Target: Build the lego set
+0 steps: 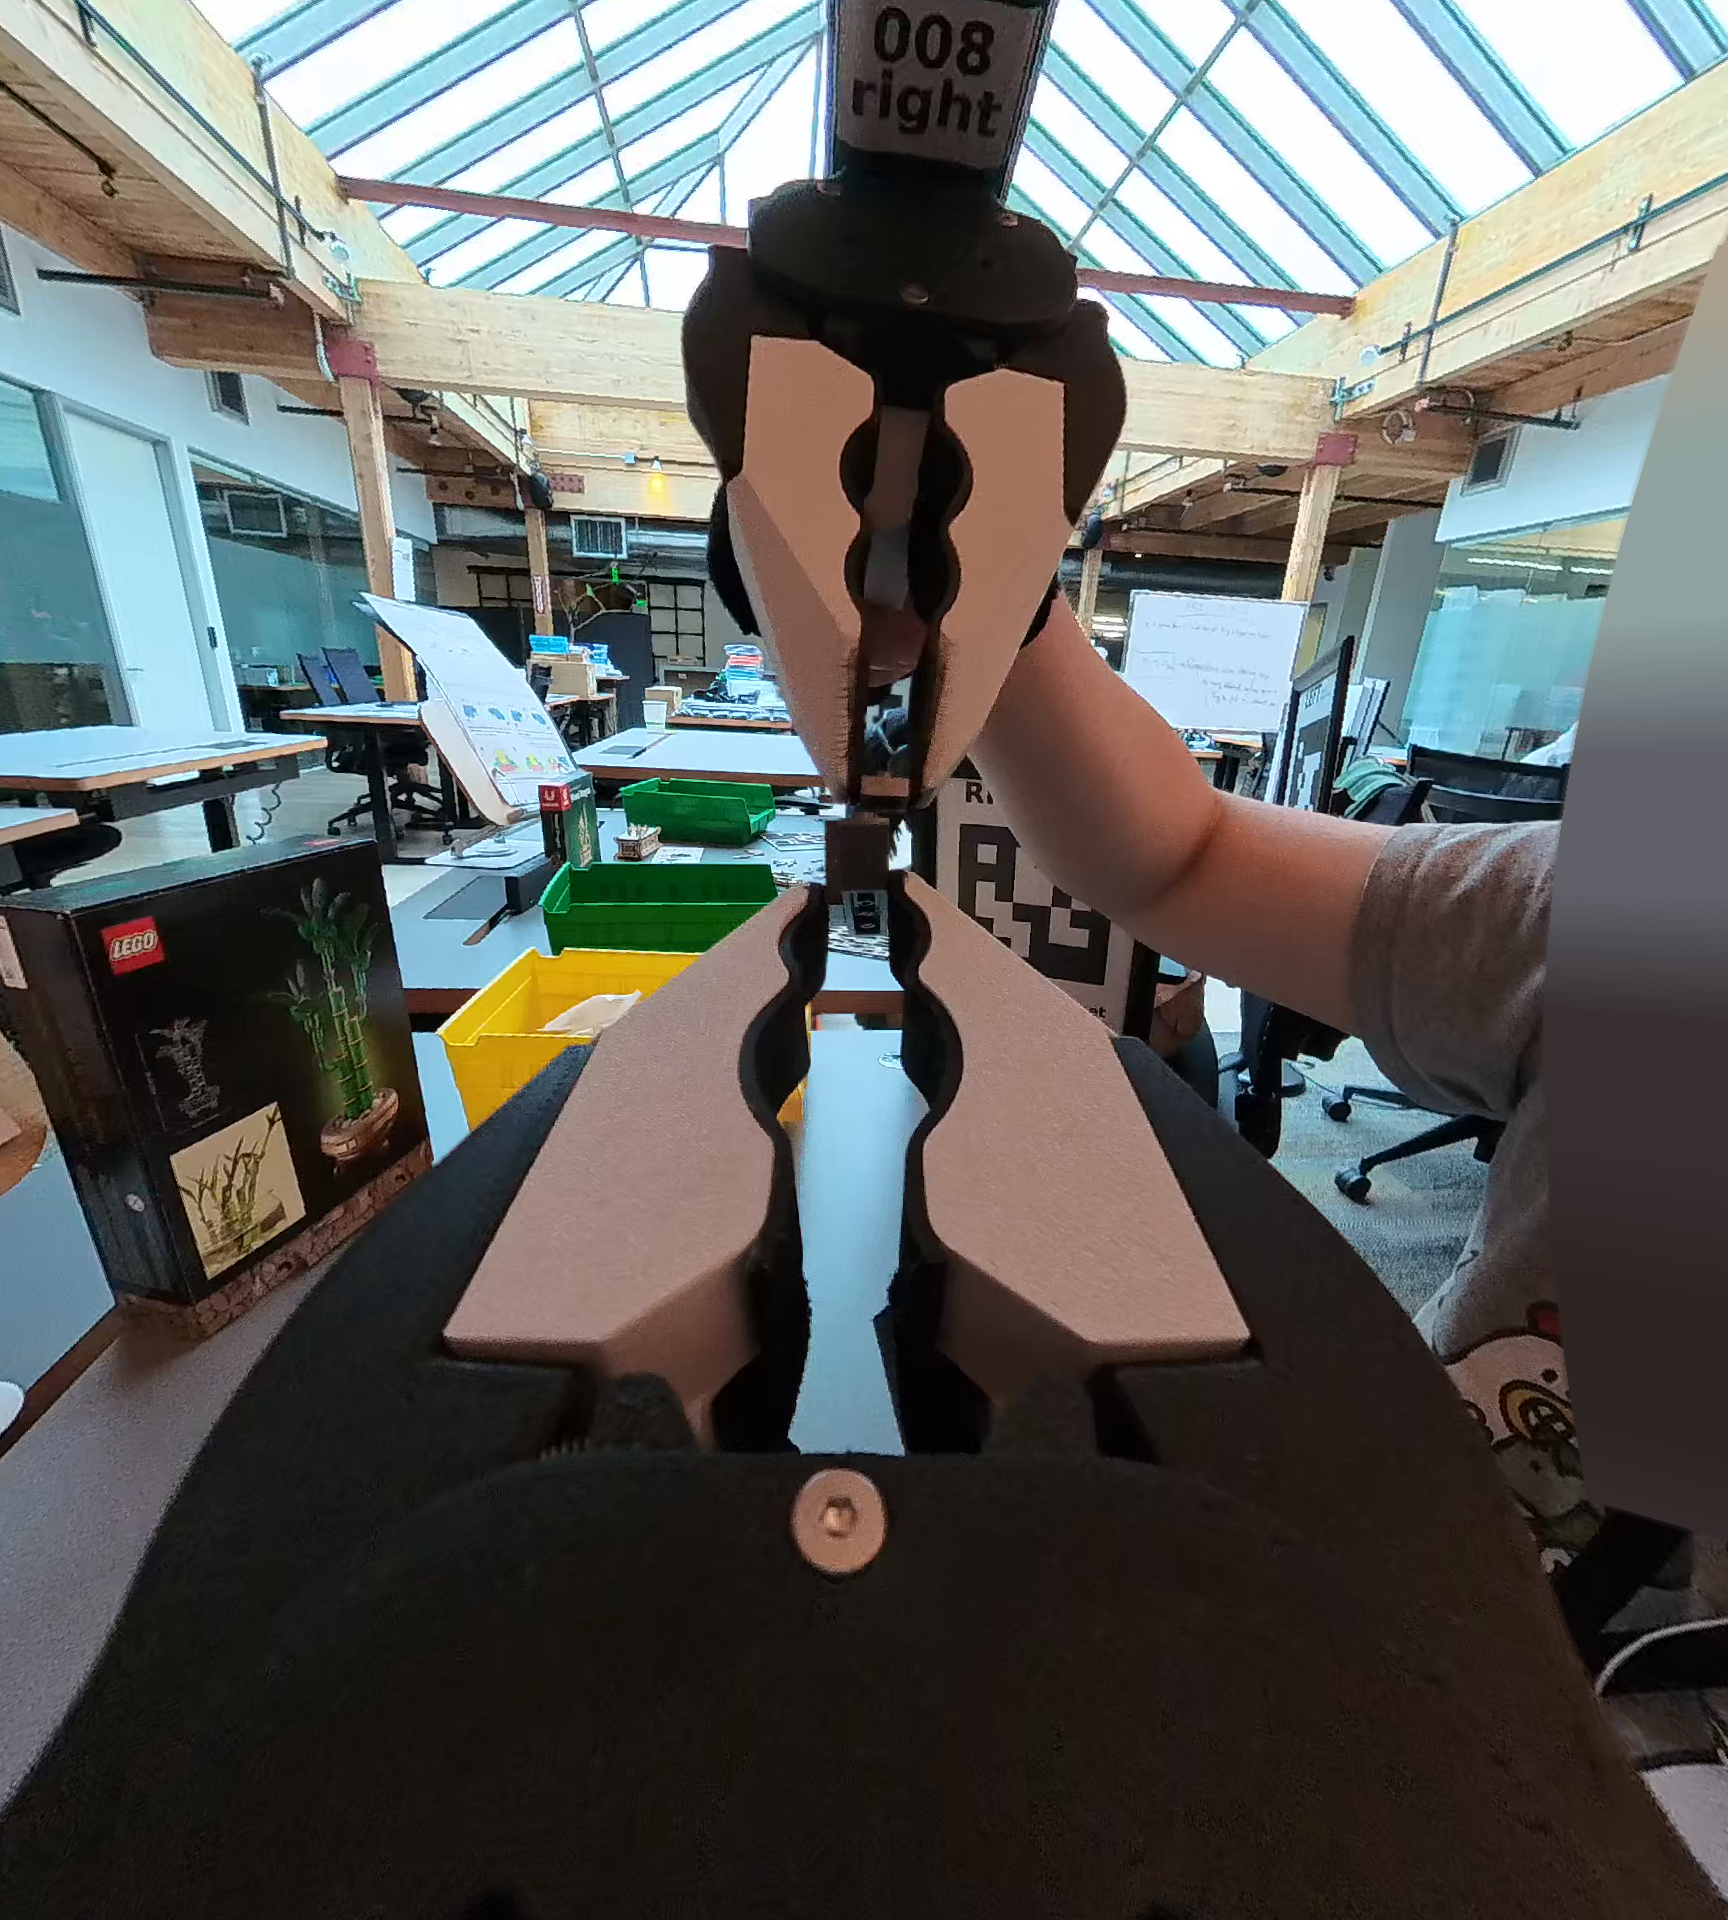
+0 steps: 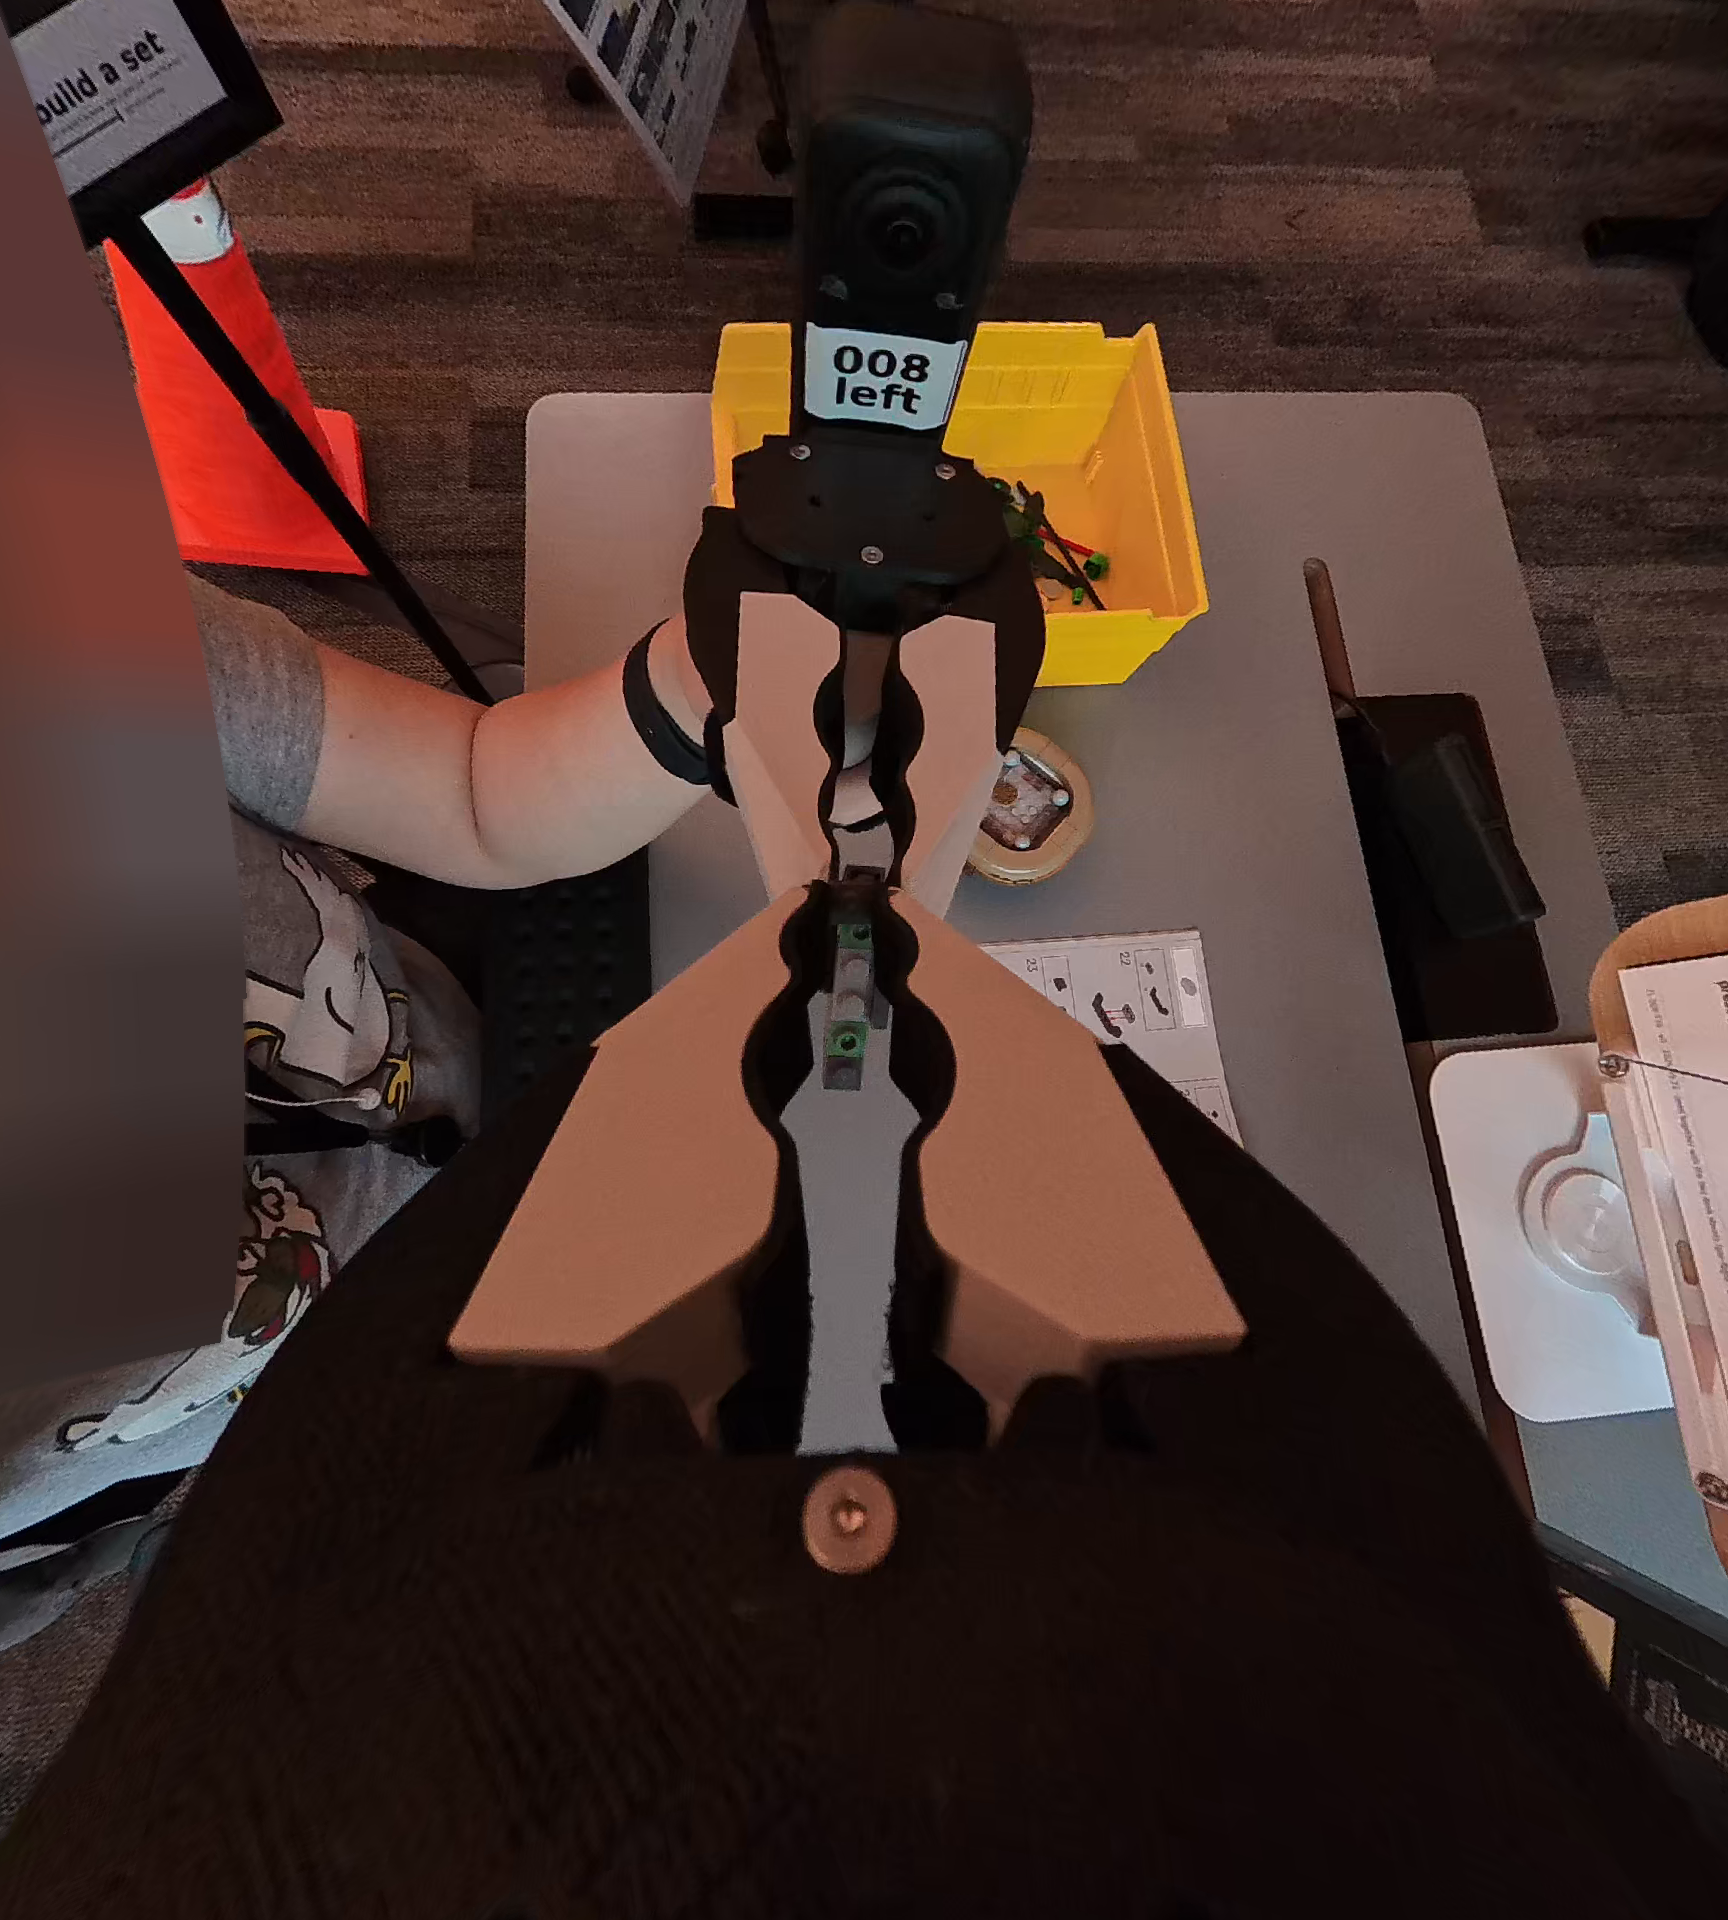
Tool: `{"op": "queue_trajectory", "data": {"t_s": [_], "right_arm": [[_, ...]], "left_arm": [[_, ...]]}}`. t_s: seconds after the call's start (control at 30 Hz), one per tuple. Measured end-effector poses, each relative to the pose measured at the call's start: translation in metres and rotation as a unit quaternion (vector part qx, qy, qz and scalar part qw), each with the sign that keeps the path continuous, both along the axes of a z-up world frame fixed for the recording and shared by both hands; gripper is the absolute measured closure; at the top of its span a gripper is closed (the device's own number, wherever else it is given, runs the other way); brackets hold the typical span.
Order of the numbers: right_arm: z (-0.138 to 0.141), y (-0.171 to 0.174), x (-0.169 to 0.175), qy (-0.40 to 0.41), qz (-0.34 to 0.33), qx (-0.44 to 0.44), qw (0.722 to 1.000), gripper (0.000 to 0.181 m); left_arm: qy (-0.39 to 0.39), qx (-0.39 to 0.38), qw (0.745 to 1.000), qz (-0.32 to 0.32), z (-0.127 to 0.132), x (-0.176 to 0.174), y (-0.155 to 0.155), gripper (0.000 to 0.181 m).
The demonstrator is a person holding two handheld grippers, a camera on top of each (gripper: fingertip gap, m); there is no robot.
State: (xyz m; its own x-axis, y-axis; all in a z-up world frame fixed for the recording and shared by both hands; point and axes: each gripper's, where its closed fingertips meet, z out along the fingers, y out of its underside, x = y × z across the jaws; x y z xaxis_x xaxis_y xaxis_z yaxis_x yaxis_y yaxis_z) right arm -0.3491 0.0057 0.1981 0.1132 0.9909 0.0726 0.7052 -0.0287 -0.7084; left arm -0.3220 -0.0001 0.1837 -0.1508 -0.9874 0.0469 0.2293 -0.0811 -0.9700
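Observation:
My left gripper (image 1: 855, 896) and my right gripper (image 2: 855, 896) meet tip to tip above the grey table (image 2: 1307, 644). The right gripper is shut on a thin grey and green lego assembly (image 2: 847, 1013), which lies along the gap between its fingers. The left gripper is shut on a small dark lego piece (image 1: 855, 852) at the far end of that assembly. In the left wrist view the right gripper (image 1: 879, 795) points down from above onto the dark piece. In the right wrist view the left gripper (image 2: 860, 868) comes in from the top.
A yellow bin (image 2: 1140, 468) with loose pieces, a round tan lego base (image 2: 1036, 810) and an instruction sheet (image 2: 1120, 997) lie on the table. A lego box (image 1: 205, 1060) and green bins (image 1: 652, 909) stand to the left. A person's arm (image 1: 1151, 810) holds each gripper. Less than 4 cm separates the two grippers' tips.

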Motion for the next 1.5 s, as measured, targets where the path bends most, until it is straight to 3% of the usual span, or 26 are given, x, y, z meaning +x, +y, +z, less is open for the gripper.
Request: {"op": "queue_trajectory", "data": {"t_s": [0.7, 1.2, 1.5], "right_arm": [[-0.011, 0.004, -0.001, -0.004, -0.012, -0.028, 1.000, 0.174], [-0.017, 0.000, 0.004, 0.006, 0.030, -0.017, 0.999, 0.174], [-0.021, -0.007, 0.006, 0.008, 0.054, -0.001, 0.999, 0.173]], "left_arm": [[0.043, -0.015, 0.999, 0.001, -0.010, -0.001, 0.000, 0.172], [0.076, 0.054, 0.993, 0.070, -0.014, 0.002, 0.002, 0.171], [0.086, 0.069, 0.991, 0.072, -0.015, 0.005, -0.004, 0.171]]}}
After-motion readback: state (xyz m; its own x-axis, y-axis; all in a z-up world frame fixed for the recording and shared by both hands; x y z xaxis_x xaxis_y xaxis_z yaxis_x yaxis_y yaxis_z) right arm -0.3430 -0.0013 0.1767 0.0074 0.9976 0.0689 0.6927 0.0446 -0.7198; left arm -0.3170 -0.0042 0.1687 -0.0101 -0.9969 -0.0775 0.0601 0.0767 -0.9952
